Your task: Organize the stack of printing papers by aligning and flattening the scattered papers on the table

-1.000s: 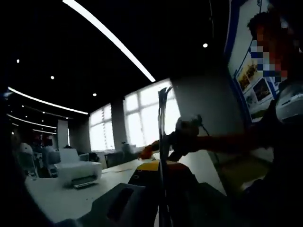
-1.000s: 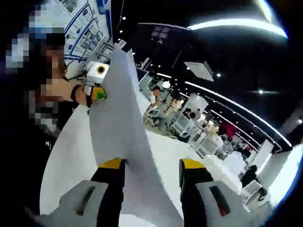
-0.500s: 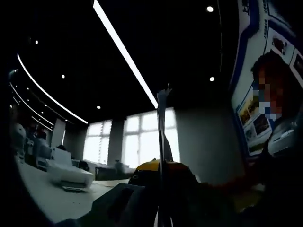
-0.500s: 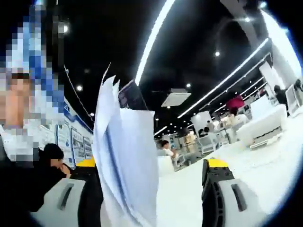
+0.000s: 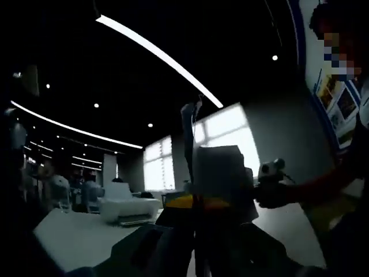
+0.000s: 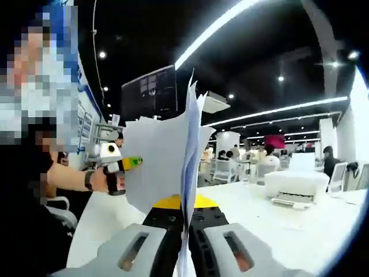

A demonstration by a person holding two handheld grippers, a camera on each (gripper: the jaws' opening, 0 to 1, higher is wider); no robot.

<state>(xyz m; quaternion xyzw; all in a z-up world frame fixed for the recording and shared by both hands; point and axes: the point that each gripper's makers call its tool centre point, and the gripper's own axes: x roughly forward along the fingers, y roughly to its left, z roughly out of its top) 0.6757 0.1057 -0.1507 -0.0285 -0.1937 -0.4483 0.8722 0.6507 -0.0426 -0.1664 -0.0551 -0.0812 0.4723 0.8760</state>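
Note:
A stack of white printing papers [image 6: 164, 167] is held up in the air above the white table [image 6: 271, 231], its sheets fanned and uneven at the top. My right gripper [image 6: 185, 209] is shut on one edge of the stack, which I see edge-on between the yellow-tipped jaws. At the stack's far side, my left gripper [image 6: 125, 163] is held by a person's hand. In the left gripper view, my left gripper [image 5: 195, 203] is shut on the papers [image 5: 222, 173], which rise edge-on from the jaws. The right gripper [image 5: 270, 172] shows beyond the sheets.
A white printer [image 6: 295, 186] sits on the table to the right; it also appears as the printer [image 5: 128, 209] in the left gripper view. A person's arm [image 6: 66, 176] and body fill the left side. Chairs and people are in the background.
My right gripper was open with the papers leaning on its left jaw; now it is shut on the stack. Both views have swung with the hands, and the stack stays lifted.

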